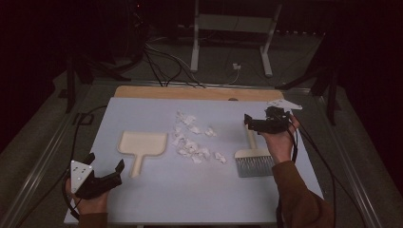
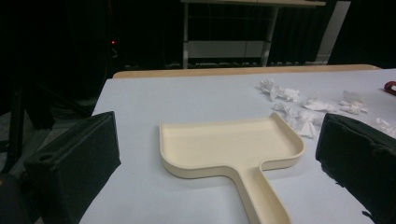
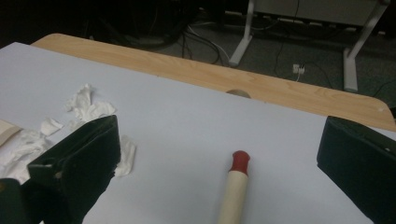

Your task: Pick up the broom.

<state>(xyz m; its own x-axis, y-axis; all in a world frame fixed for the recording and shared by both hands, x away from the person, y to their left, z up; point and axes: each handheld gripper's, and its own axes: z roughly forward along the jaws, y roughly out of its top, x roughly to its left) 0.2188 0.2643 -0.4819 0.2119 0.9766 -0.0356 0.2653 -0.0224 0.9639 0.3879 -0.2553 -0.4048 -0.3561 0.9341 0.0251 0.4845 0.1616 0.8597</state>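
Two grippers are seen over a pale blue-grey table top (image 1: 157, 199), one in each hand of the person. The left gripper (image 1: 105, 167) is held near the front left corner, its jaws spread wide and holding nothing. In the left gripper view, the cream dustpan (image 2: 229, 147) is framed between those jaws but is not touched by them; its pan lies flat on the table and its handle runs back toward the camera.

The right gripper (image 1: 249, 124) is held over the handle of the brush (image 1: 253, 156) on the right side of the table. Its jaws are likewise parted, as is shown in the right gripper view, where the cream handle with its red tip (image 3: 240, 161) lies between the two black jaws (no contact can be made out). Whether the jaws are level with the handle or just above it cannot be told for sure in the dim light. The brush is laid flat, its grey bristles (image 1: 255, 166) turned toward the person and its handle pointed toward the far edge.

A scatter of crumpled white paper scraps (image 1: 194, 141) is spread across the middle of the table, between the dustpan on the left and the brush on the right. The nearest scraps lie just beside the dustpan's right edge. A strip of bare wood (image 1: 190, 92) is left uncovered along the far edge of the table.
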